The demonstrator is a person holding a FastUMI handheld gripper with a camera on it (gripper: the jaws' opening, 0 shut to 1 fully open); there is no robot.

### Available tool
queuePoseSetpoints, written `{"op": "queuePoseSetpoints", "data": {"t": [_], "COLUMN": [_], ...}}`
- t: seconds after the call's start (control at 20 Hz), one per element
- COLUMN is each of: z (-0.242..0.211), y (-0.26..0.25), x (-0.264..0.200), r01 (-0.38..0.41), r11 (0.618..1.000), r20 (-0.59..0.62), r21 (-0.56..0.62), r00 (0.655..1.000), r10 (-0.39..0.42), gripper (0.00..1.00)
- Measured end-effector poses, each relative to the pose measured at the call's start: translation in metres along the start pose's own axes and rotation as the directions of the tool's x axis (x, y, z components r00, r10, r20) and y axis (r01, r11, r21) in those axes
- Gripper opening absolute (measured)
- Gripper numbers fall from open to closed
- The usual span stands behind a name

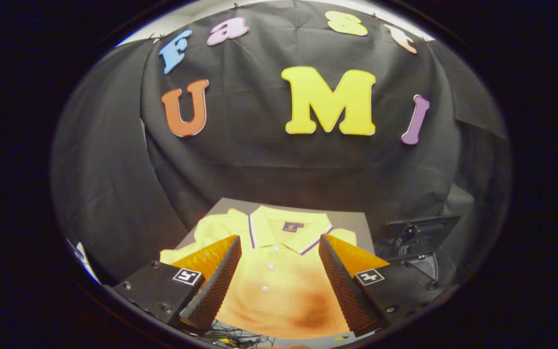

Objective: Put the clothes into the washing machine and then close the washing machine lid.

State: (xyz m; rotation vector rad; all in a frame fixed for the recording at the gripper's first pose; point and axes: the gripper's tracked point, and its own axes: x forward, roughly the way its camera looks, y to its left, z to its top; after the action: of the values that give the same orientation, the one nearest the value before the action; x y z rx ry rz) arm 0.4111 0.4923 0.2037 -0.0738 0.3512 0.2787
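Observation:
A yellow polo shirt (274,271) lies flat on a grey board (356,220), collar away from me, with a striped collar edge and a row of white buttons. My gripper (279,247) hovers over it, open, its two fingers spread wide to either side of the button placket. Nothing sits between the pads; the shirt's chest shows in the gap. To the right of the board stands the washing machine (417,240), a dark unit with its lid raised.
Black cloth walls close in the booth behind and on both sides. A few cables (233,334) lie near the shirt's hem, close under the fingers.

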Motion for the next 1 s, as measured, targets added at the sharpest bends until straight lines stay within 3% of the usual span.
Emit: {"op": "queuePoseSetpoints", "data": {"t": [0.35,0.55,0.75,0.85,1.0], "z": [-0.059,-0.062,-0.061,-0.059,-0.055], "y": [0.003,0.002,0.004,0.004,-0.002], "x": [0.054,0.058,0.06,0.06,0.066], "r01": [0.057,0.055,0.049,0.03,0.011], "r11": [0.998,0.997,0.998,0.998,0.993], "r20": [-0.193,-0.18,-0.231,-0.239,-0.237], "r21": [-0.018,-0.06,-0.028,-0.056,-0.12], "r00": [0.979,0.981,0.971,0.97,0.971], "r10": [-0.059,-0.065,-0.054,-0.042,-0.039], "gripper": [1.0,0.96,0.93,0.87,0.52]}}
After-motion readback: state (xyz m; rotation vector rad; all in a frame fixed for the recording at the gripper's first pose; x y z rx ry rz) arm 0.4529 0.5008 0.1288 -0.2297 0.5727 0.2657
